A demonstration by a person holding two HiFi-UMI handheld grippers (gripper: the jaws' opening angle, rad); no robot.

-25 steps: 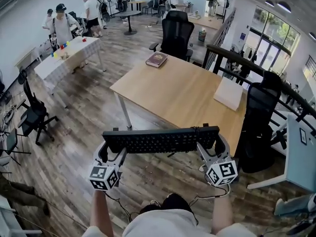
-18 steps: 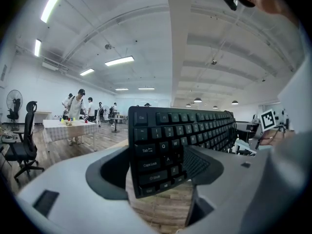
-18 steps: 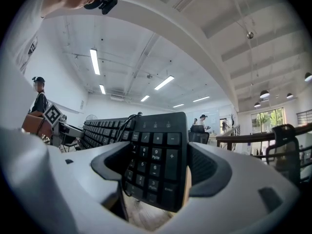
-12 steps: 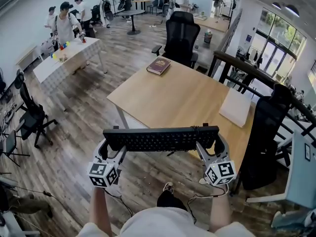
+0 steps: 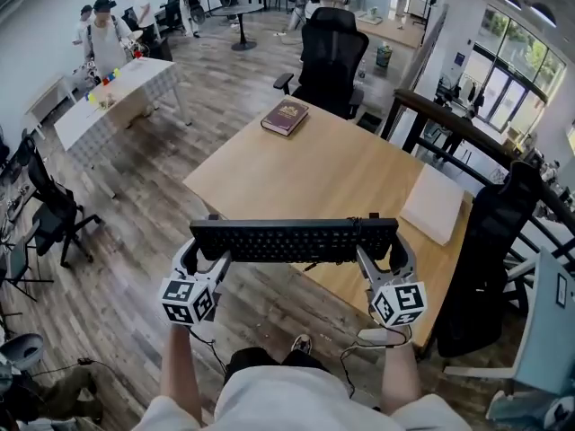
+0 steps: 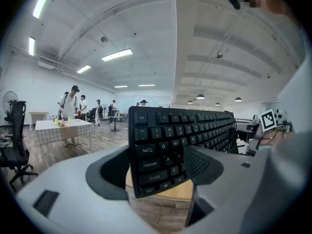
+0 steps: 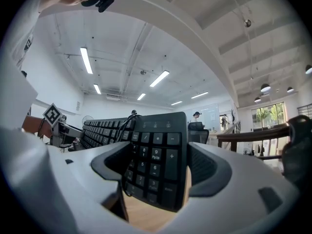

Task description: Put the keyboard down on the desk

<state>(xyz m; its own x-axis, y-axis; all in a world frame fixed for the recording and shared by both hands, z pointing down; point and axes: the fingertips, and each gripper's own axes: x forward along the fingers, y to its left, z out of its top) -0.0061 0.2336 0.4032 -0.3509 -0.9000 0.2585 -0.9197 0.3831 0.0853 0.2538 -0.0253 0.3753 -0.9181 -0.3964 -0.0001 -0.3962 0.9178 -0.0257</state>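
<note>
A black keyboard (image 5: 294, 241) hangs level in the air over the near edge of the wooden desk (image 5: 332, 173). My left gripper (image 5: 205, 257) is shut on its left end, my right gripper (image 5: 382, 257) on its right end. In the left gripper view the keyboard (image 6: 165, 145) stands between the jaws, key side showing, with the desk's edge just below it. The right gripper view shows the number-pad end of the keyboard (image 7: 158, 160) clamped between the jaws.
On the desk lie a dark red book (image 5: 285, 116) at the far left and a white flat box (image 5: 435, 205) at the right. A black office chair (image 5: 330, 57) stands behind the desk, another (image 5: 490, 259) at its right. People stand far off by a white table (image 5: 112, 92).
The keyboard, held in both grippers, has moved forward from over the floor until it hangs over the desk's near edge. The desk looks closer.
</note>
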